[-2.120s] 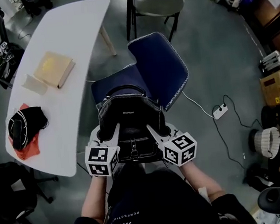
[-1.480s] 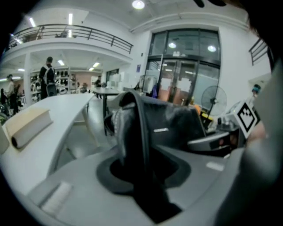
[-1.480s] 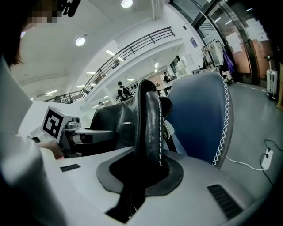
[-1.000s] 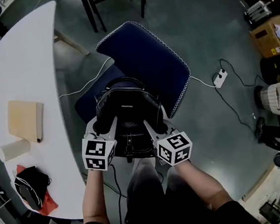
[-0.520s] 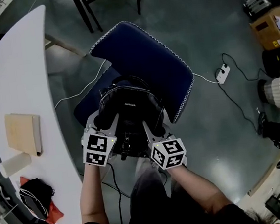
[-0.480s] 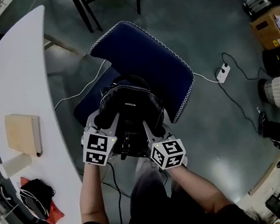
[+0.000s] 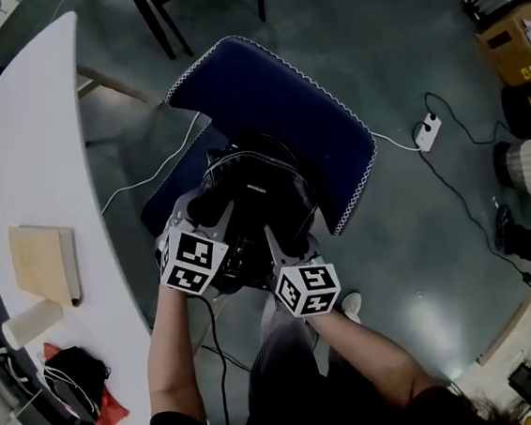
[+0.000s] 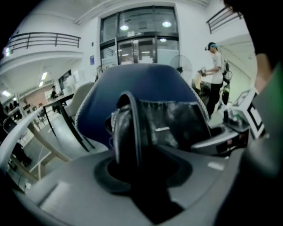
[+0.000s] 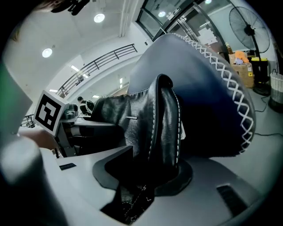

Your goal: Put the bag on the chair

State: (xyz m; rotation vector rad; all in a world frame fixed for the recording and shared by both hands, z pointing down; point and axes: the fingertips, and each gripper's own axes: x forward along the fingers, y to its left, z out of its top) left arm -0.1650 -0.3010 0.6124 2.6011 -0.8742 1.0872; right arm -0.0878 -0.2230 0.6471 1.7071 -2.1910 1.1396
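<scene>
**Chair, table and floor: what each one carries**

A dark blue padded chair with white zigzag stitching round its edge point(image 7: 273, 102) stands on a grey-green polished concrete floor point(image 7: 389, 43). A black leather bag with curved handles point(image 7: 260, 203) sits on its seat, against the backrest.

At nine o'clock from the chair is a curved white table point(image 7: 24, 157). On it lie a flat tan block point(image 7: 44, 263), a pale cylinder point(image 7: 30, 323) just beside it at six o'clock, and farther that way a black and red cloth bundle point(image 7: 76, 382).

On the floor at three o'clock from the chair lies a white power strip point(image 7: 426, 130) with a black cable. A brown cardboard box point(image 7: 516, 39) stands at two o'clock.
</scene>
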